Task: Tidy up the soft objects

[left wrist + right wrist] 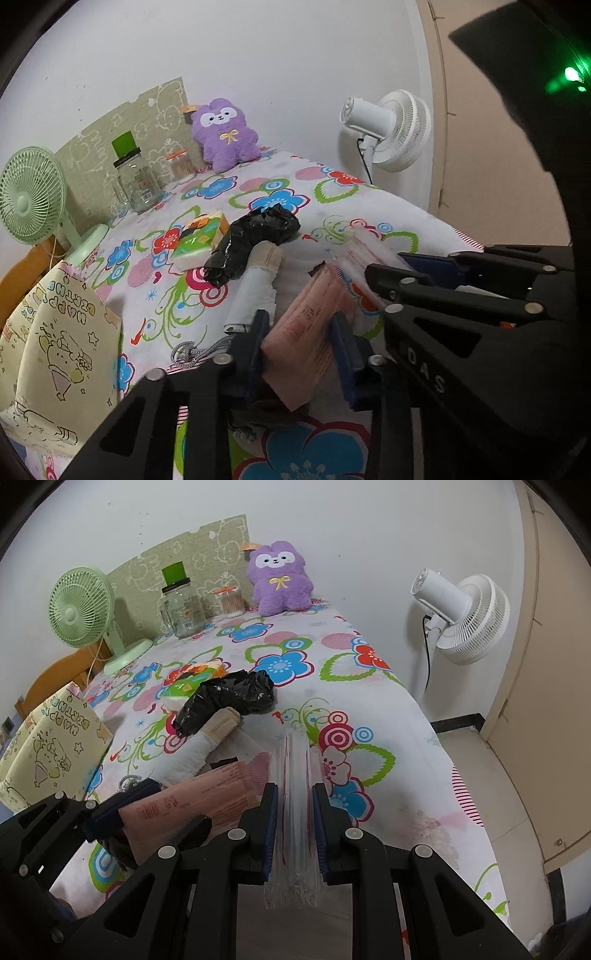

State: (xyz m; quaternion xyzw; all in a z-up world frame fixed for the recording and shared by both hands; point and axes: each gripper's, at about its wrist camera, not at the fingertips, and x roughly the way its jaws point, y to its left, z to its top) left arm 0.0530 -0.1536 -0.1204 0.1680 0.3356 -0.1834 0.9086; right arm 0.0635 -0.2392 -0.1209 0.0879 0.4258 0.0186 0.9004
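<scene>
My left gripper [299,325] is shut on a pink soft pack [314,325] and holds it above the flowered table; the pack also shows in the right wrist view [199,797]. My right gripper [294,797] is shut on a clear plastic packet [294,775], which also shows in the left wrist view [364,243]. The two grippers are side by side, left one to the left. On the cloth ahead lie a black crumpled bag [229,698], a white and beige sock [207,742] and a green tissue pack [188,685]. A purple plush [279,579] sits at the back.
A cream gift bag [48,749] stands at the left. A green fan [83,609], a glass jar with green lid [181,605] and a cotton swab jar [231,600] stand at the back. A white fan [461,616] stands right of the table [399,716] edge.
</scene>
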